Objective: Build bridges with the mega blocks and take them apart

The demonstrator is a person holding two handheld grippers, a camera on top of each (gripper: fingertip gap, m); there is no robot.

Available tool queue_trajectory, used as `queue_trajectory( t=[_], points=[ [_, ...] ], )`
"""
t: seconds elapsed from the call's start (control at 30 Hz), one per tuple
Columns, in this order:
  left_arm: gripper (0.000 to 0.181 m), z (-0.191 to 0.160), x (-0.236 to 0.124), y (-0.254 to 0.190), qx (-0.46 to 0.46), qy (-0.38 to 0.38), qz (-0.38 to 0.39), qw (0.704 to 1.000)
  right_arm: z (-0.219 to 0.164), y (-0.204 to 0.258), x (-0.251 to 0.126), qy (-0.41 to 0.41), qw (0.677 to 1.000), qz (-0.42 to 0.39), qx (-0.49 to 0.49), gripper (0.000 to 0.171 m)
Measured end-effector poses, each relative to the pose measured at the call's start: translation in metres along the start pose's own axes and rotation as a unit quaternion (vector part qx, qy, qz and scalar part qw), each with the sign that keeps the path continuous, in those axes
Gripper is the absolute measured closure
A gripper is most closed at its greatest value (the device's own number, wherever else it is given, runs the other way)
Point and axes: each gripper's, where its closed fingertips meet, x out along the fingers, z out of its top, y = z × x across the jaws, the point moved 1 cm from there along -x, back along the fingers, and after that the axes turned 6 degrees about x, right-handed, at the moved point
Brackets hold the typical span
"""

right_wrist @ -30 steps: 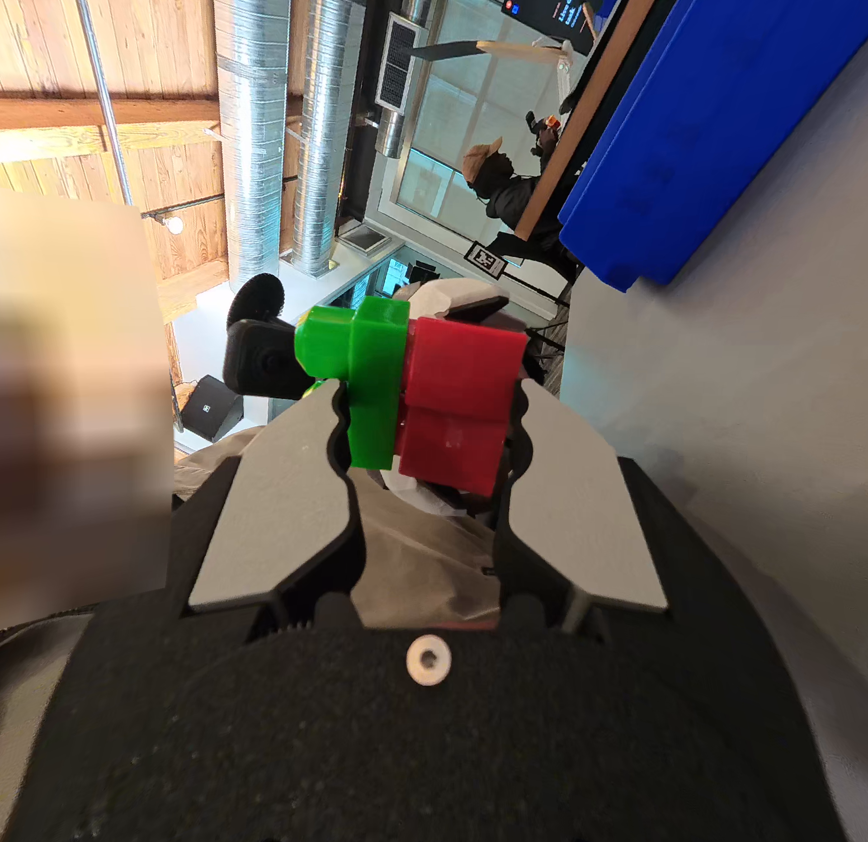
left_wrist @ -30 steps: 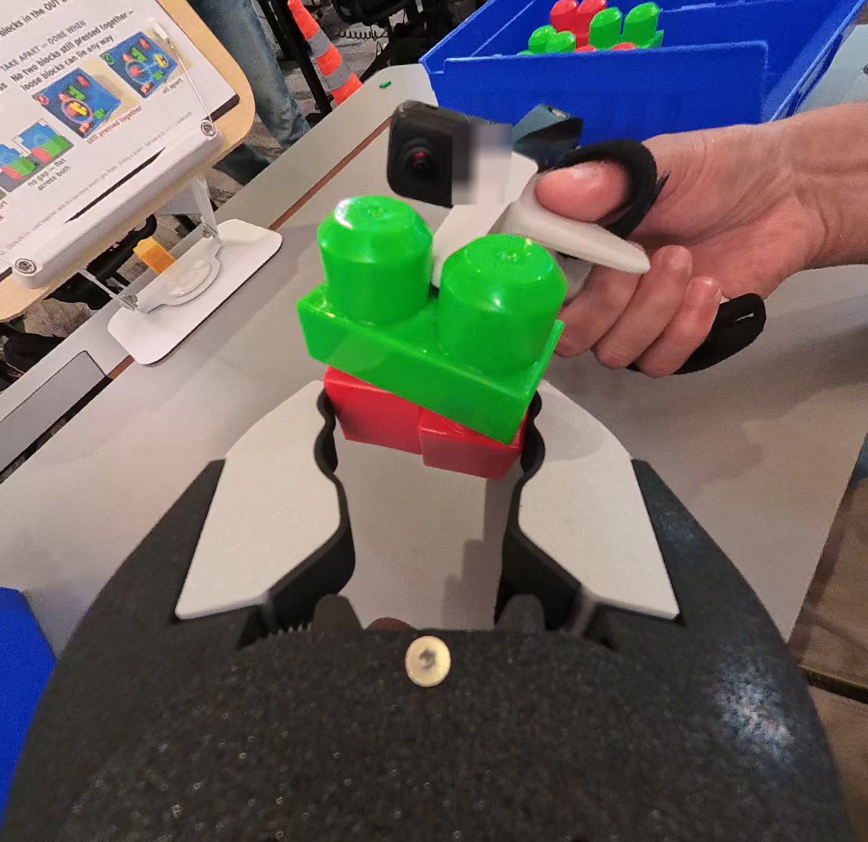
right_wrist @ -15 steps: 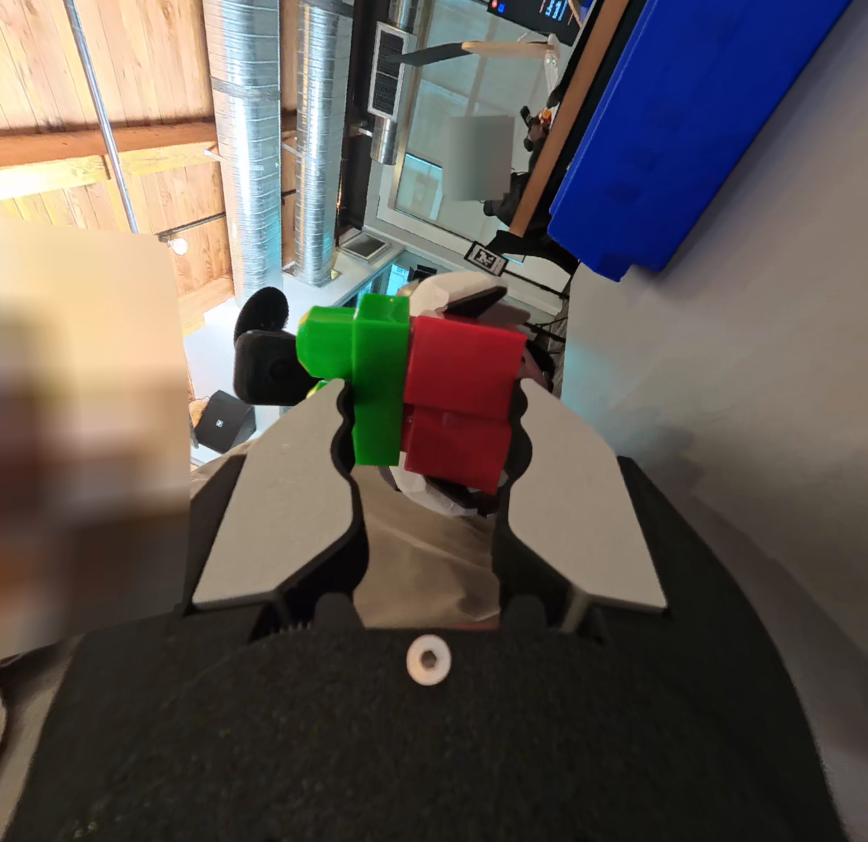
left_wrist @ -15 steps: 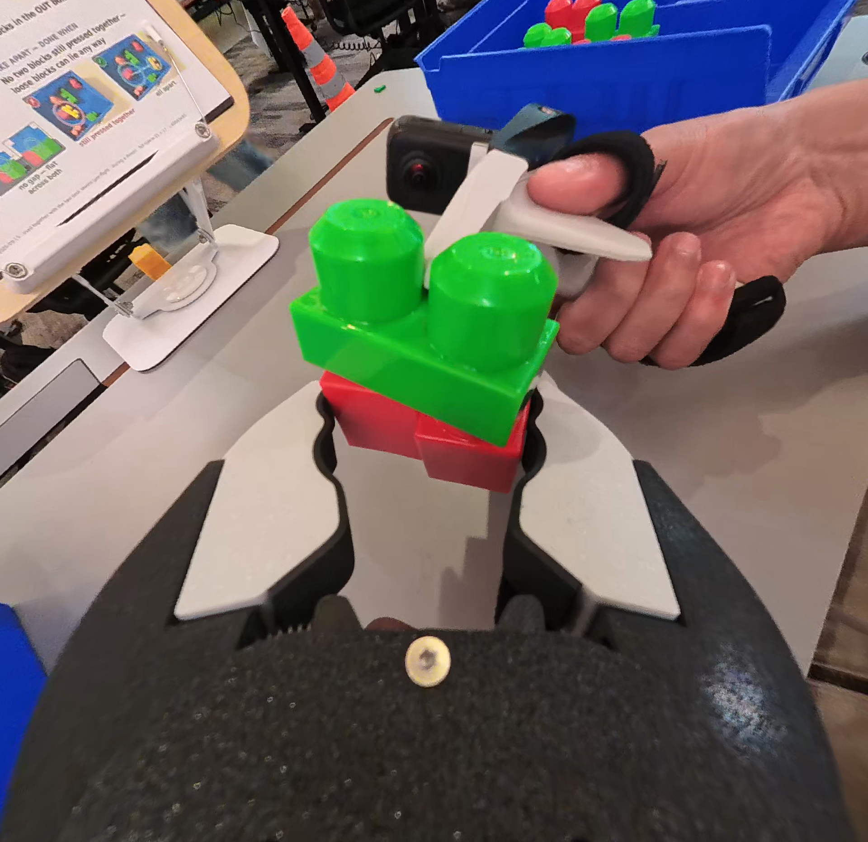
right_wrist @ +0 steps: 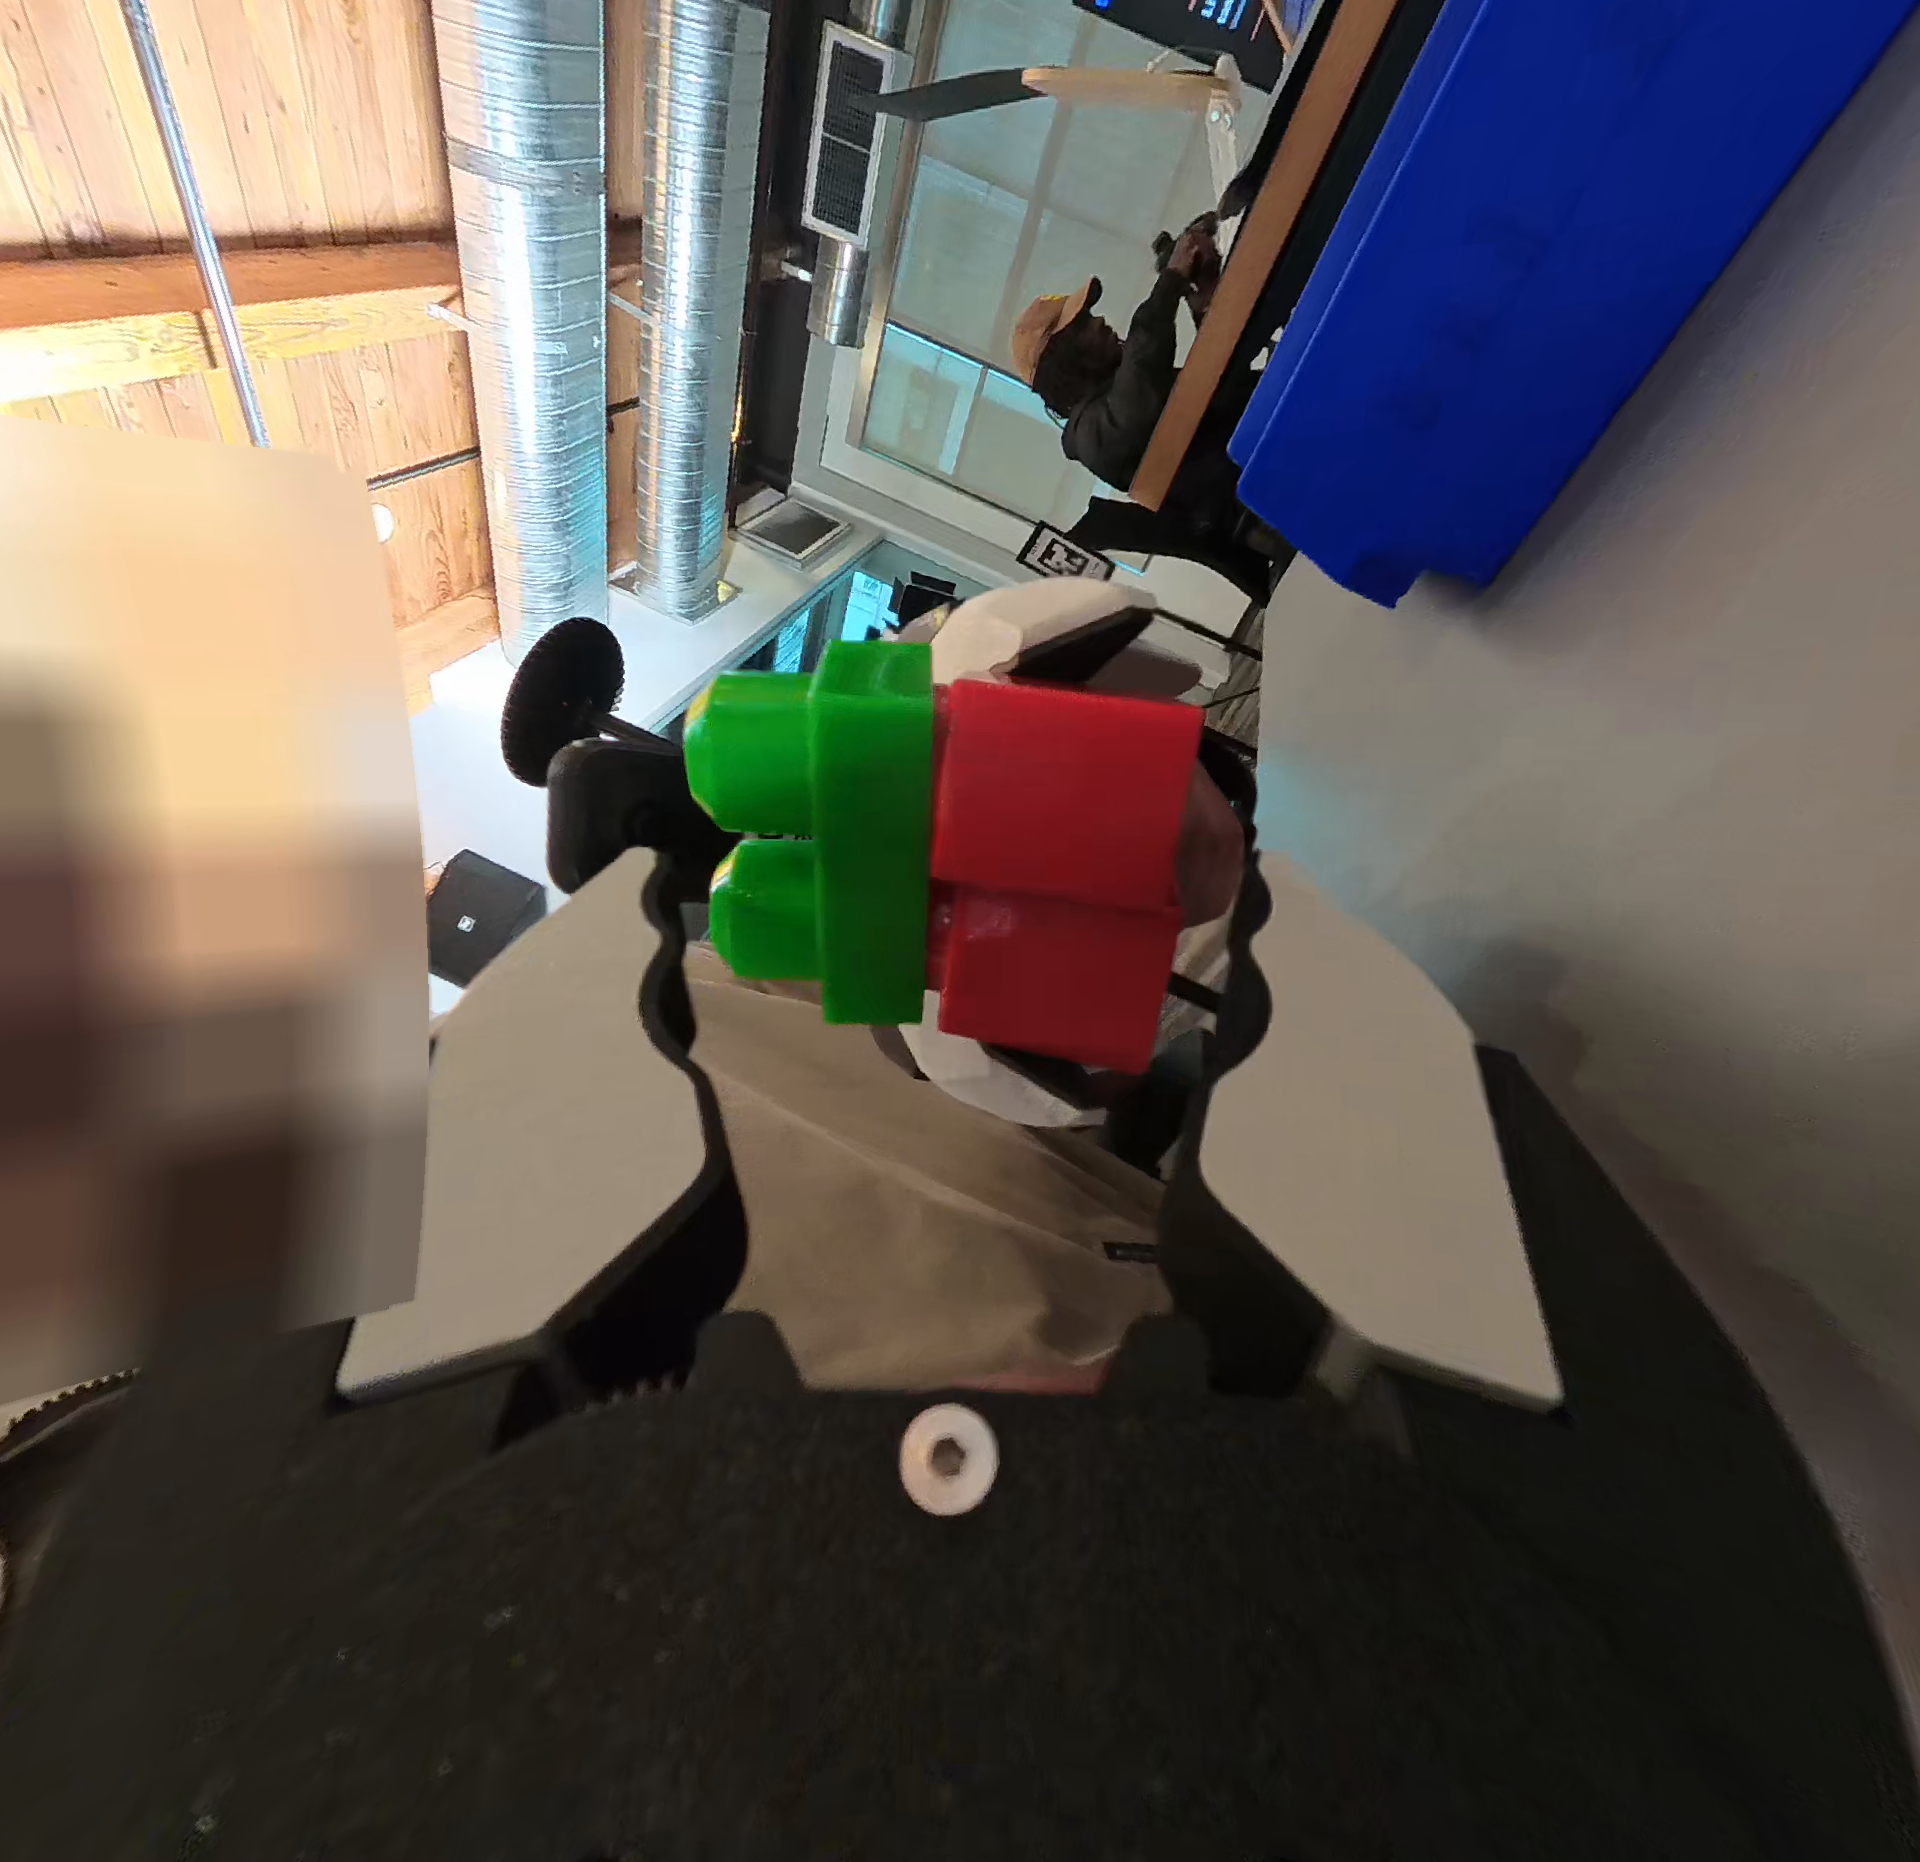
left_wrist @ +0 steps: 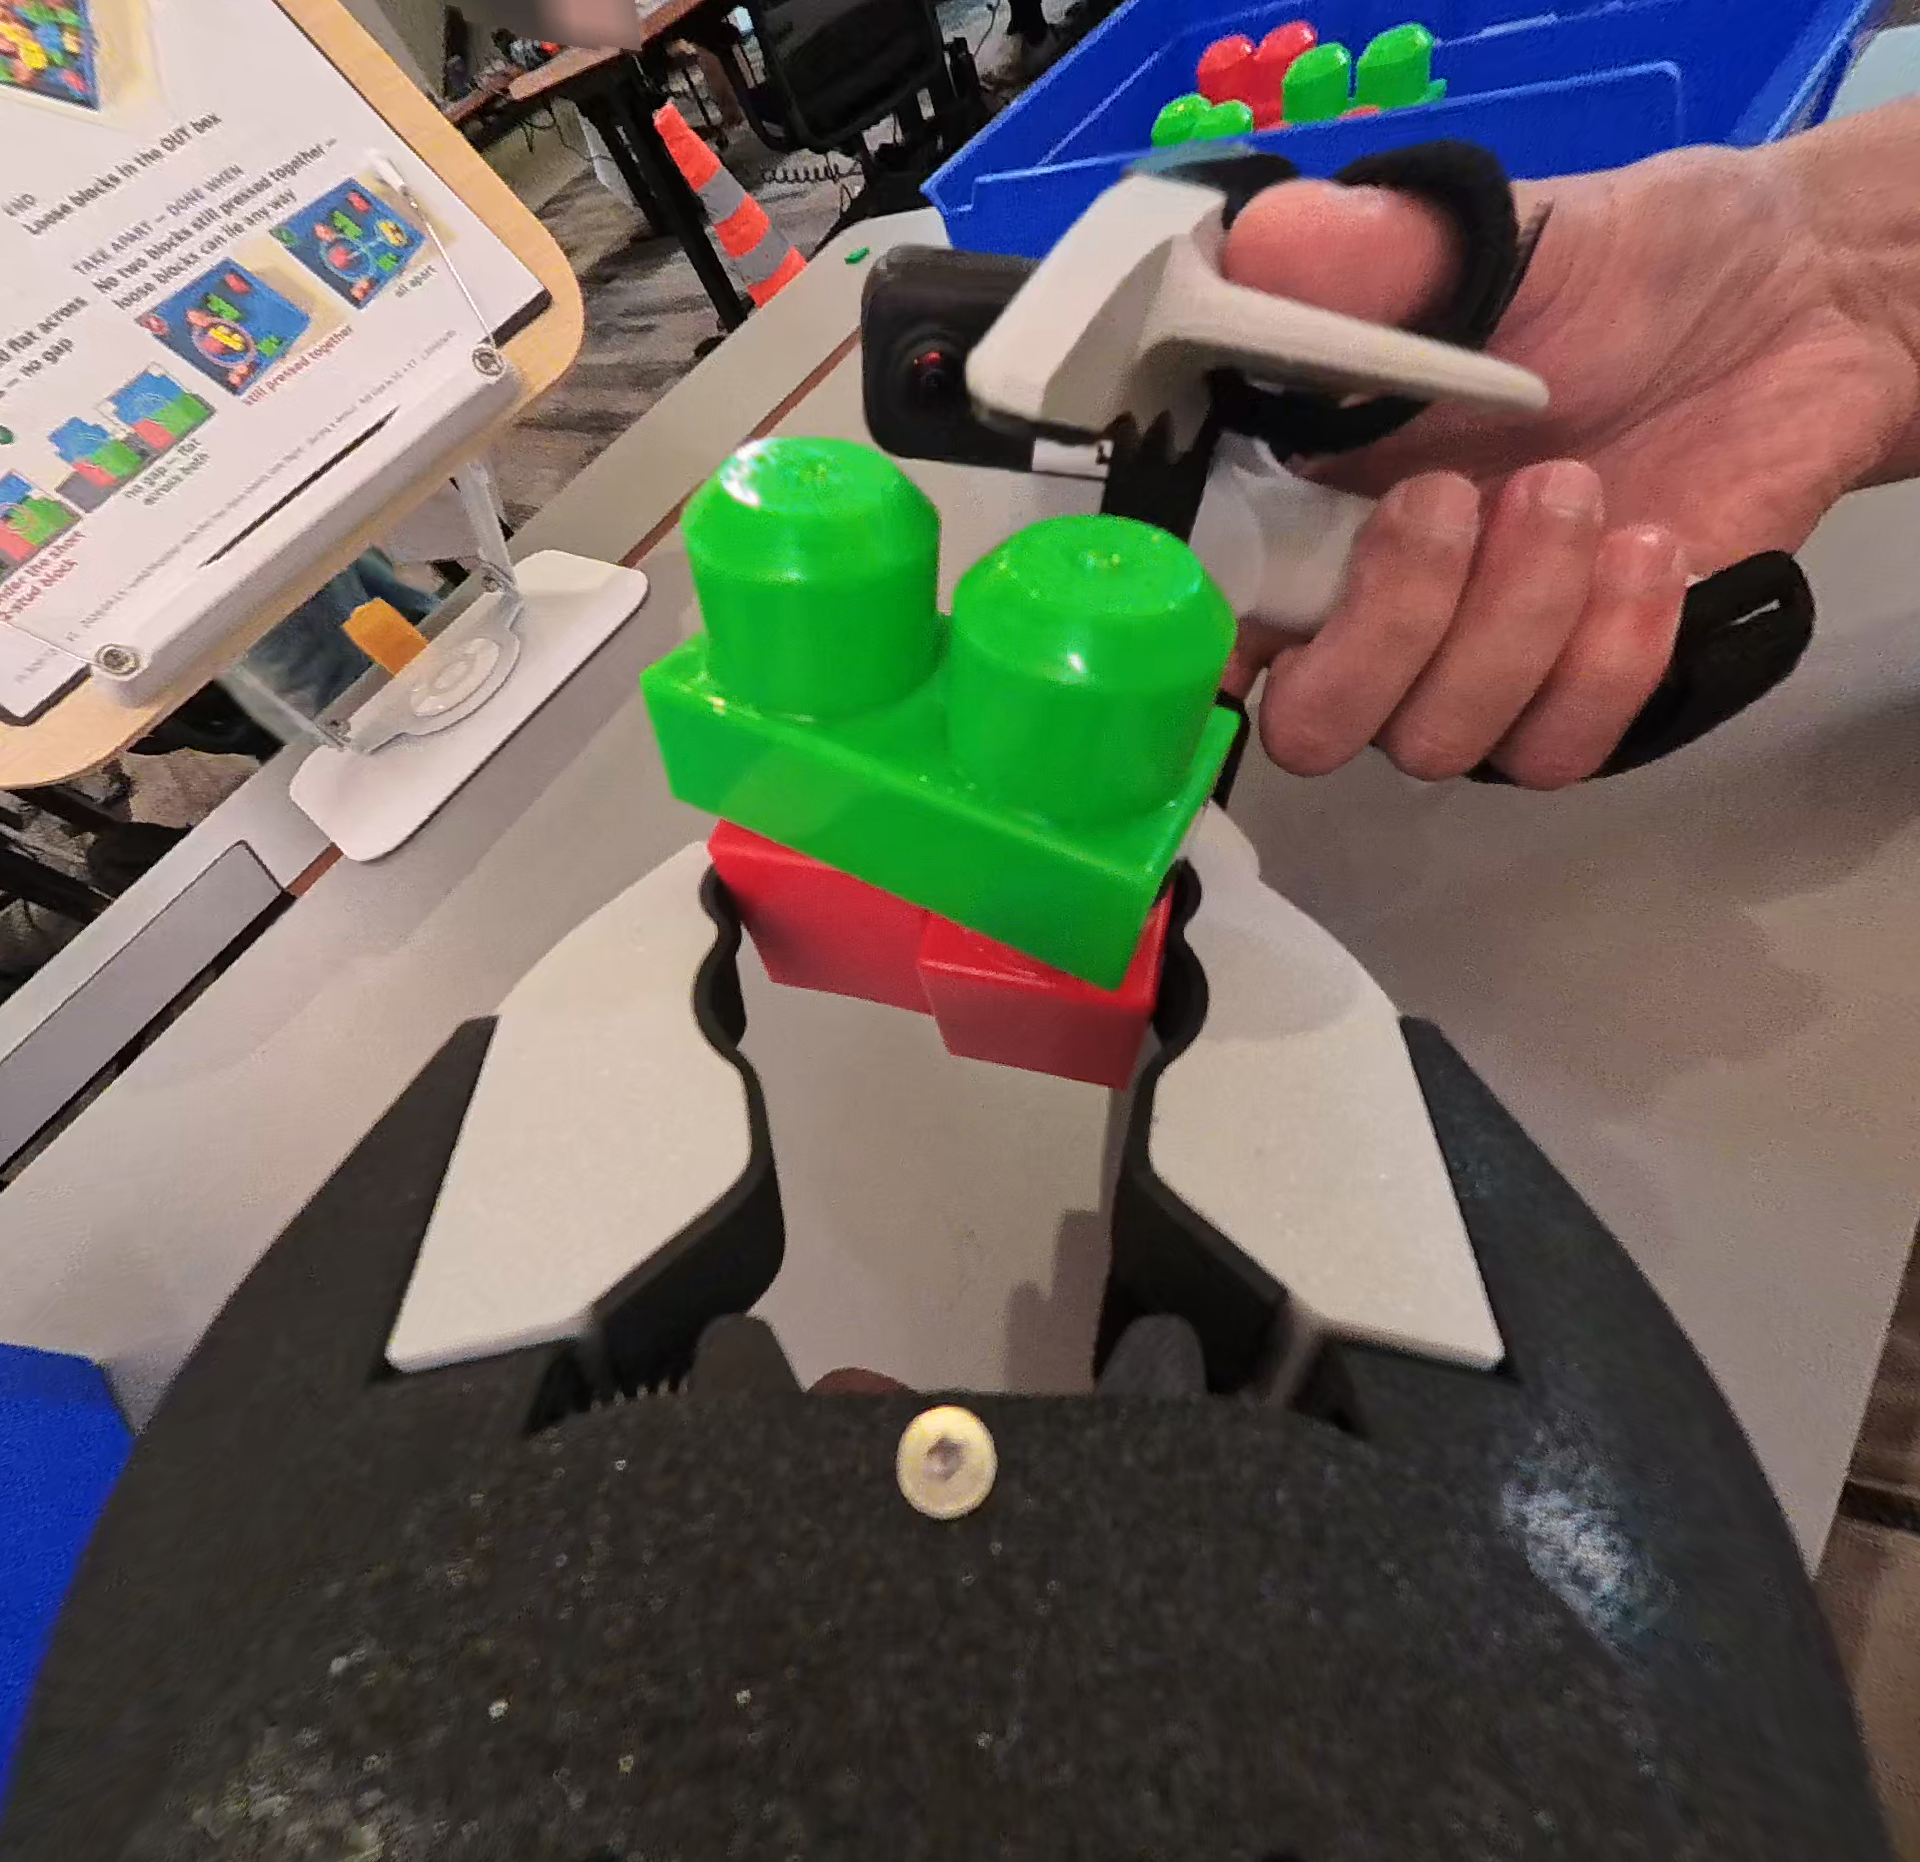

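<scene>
An instruction board (left_wrist: 239,285) stands upper left; at centre the left gripper (left_wrist: 951,939) has its fingers clamped on the red block (left_wrist: 831,929) under the green block (left_wrist: 935,763); the right gripper (right_wrist: 951,939), fingers spread wide around both, stays loose; a blue bin (left_wrist: 1558,77) sits upper right on the table (left_wrist: 1558,981).

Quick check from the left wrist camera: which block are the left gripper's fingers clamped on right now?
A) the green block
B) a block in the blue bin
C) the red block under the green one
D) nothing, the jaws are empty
C: the left gripper has its fingertips against the two ends of the red block, while the green block sits on top, above the fingers.
</scene>
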Motion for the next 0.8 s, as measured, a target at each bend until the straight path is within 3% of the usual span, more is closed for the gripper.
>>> queue_trajectory(
  t=[0.27, 0.43, 0.8],
  points=[
    [0.104, 0.0, -0.001, 0.007, -0.009, -0.003, 0.011, 1.0, -0.016, -0.005, 0.01, 0.017, 0.999, -0.022, -0.019, 0.056],
    [0.104, 0.0, 0.003, -0.001, 0.016, 0.006, 0.013, 1.0, -0.016, -0.001, 0.017, 0.019, 1.0, -0.001, -0.022, 0.071],
    [0.103, -0.001, 0.003, -0.001, -0.001, -0.008, -0.001, 1.0, -0.016, 0.0, 0.016, 0.02, 0.999, 0.039, 0.007, 0.077]
  ],
)
